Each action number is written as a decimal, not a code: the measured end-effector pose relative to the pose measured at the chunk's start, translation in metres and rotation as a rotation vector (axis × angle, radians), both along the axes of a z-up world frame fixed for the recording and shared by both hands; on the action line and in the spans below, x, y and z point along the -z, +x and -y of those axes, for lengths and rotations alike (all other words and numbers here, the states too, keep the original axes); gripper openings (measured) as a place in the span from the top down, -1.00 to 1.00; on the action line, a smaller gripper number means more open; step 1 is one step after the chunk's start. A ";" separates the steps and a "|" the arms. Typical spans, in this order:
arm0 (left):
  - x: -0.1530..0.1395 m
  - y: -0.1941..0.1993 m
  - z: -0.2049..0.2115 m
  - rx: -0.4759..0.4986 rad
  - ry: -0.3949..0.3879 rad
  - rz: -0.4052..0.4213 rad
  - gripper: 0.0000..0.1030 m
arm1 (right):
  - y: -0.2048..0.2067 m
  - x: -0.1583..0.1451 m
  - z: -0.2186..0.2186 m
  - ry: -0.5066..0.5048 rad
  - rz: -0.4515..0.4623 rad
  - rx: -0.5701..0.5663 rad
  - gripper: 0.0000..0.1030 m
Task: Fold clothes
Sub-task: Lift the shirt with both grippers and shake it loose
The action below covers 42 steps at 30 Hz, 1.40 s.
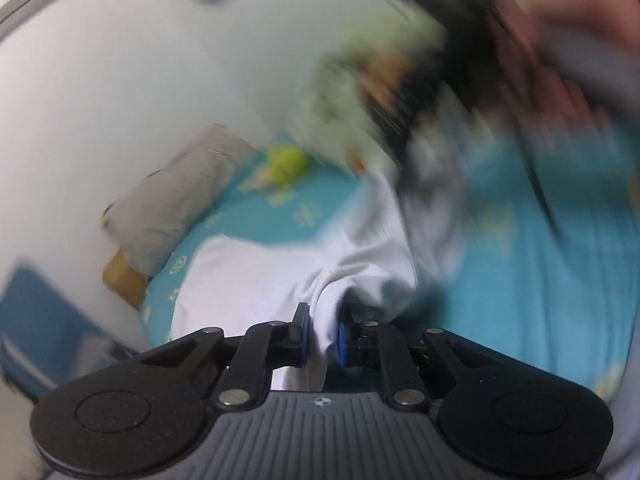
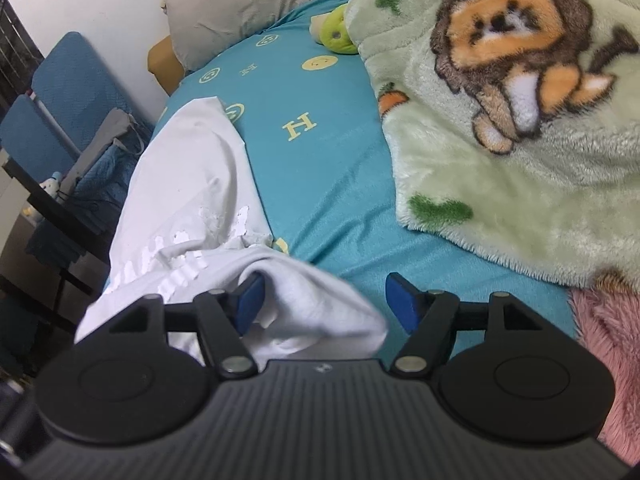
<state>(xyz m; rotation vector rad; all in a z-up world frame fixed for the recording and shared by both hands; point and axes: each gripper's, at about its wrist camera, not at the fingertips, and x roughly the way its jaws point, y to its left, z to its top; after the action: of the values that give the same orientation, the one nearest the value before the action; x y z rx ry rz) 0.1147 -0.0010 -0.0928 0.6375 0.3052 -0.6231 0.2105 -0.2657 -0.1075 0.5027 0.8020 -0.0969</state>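
A white garment (image 2: 188,184) with a pale printed pattern lies crumpled along the left side of a teal bed sheet (image 2: 312,184). In the left wrist view, which is heavily motion-blurred, my left gripper (image 1: 323,338) is shut on a bunched fold of that white garment (image 1: 256,280), the cloth pinched between its blue pads. My right gripper (image 2: 324,304) stands open over the near end of the garment; a fold of white cloth bulges between its blue fingers (image 2: 250,300) without being pinched.
A pale green fleece blanket (image 2: 520,140) with a lion picture covers the right of the bed, a pink fuzzy cloth (image 2: 604,340) below it. A grey pillow (image 2: 248,4) and green plush toy (image 2: 336,30) lie at the head. Blue chairs (image 2: 68,92) stand left of the bed.
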 end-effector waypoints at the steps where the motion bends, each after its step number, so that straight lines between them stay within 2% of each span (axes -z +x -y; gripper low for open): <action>1: -0.015 0.009 -0.009 -0.033 -0.138 -0.051 0.74 | -0.001 0.000 0.000 0.002 0.002 -0.003 -0.35; 3: -0.039 0.032 -0.036 -0.106 -0.431 -0.167 0.77 | -0.002 -0.001 -0.001 0.007 0.005 -0.009 -0.35; 5: -0.051 0.053 -0.060 -0.180 -0.656 -0.241 0.78 | -0.003 -0.001 -0.003 0.007 0.011 -0.024 -0.35; 11: -0.054 0.098 -0.105 -0.426 -0.918 -0.340 0.85 | -0.002 0.005 -0.027 -0.076 -0.035 -0.149 -0.37; 12: -0.054 0.104 -0.112 -0.467 -0.949 -0.356 0.85 | -0.001 0.007 -0.032 -0.091 -0.048 -0.179 -0.37; 13: -0.053 0.109 -0.116 -0.503 -0.942 -0.370 0.86 | -0.001 0.009 -0.037 -0.106 -0.060 -0.208 -0.37; 16: -0.049 0.114 -0.122 -0.559 -0.867 -0.392 0.86 | -0.002 0.011 -0.048 -0.167 -0.061 -0.256 -0.35; 19: -0.060 0.092 -0.102 -0.466 -0.750 -0.350 0.86 | -0.002 0.007 -0.045 -0.211 -0.034 -0.202 -0.34; 21: -0.067 0.077 -0.088 -0.405 -0.671 -0.322 0.85 | -0.001 0.003 -0.034 -0.174 -0.013 -0.154 -0.34; 24: -0.078 0.052 -0.066 -0.300 -0.544 -0.275 0.71 | 0.003 0.001 -0.021 -0.126 -0.004 -0.101 -0.34; 26: -0.079 0.022 -0.041 -0.150 -0.391 -0.212 0.59 | 0.005 0.003 -0.016 -0.099 -0.011 -0.076 -0.34; 28: -0.068 -0.012 -0.015 -0.005 -0.195 -0.138 0.41 | 0.005 0.005 -0.011 -0.066 -0.018 -0.056 -0.34; 32: -0.020 -0.066 0.023 0.208 0.192 -0.043 0.25 | 0.003 0.005 -0.009 -0.039 -0.017 -0.045 -0.34; 34: 0.004 -0.075 0.033 0.268 0.350 -0.037 0.17 | 0.004 0.005 -0.007 -0.032 -0.018 -0.042 -0.34; 37: 0.035 -0.079 0.038 0.276 0.541 0.005 0.05 | 0.004 0.005 -0.005 -0.021 -0.018 -0.038 -0.34; 40: 0.061 -0.082 0.036 0.261 0.705 0.145 -0.04 | 0.006 0.007 -0.005 -0.016 -0.023 -0.041 -0.34; 42: 0.071 -0.086 0.034 0.290 0.759 0.197 -0.04 | 0.007 0.008 -0.006 -0.012 -0.025 -0.045 -0.34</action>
<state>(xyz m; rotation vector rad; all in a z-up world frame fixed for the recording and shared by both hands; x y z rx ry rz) 0.0283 -0.0347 -0.1634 1.4825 0.2618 -0.7119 0.2177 -0.2600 -0.1151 0.4727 0.8365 -0.0667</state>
